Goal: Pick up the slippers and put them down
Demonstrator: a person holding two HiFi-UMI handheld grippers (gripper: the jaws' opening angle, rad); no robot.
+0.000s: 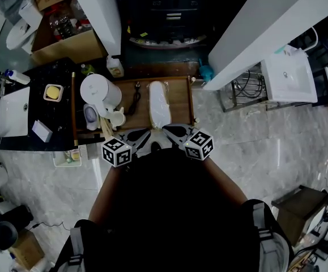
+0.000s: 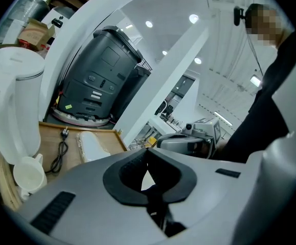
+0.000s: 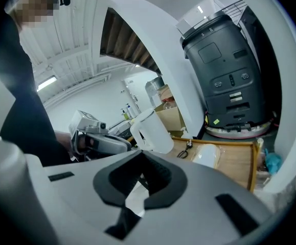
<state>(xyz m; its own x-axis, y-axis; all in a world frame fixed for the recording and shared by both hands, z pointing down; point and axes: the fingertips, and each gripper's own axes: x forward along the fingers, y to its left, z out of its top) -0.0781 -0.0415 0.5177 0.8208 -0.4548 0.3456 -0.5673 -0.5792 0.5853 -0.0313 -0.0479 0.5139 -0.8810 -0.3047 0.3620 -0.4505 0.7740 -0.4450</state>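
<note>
Facing slipper dead ahead on tray, long axis away frm me; L tongs & R tongs both shut, R nearer.

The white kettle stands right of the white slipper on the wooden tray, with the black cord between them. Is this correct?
No. In the head view the white kettle stands left of the white slipper; the black cord does lie between them on the wooden tray.
</note>
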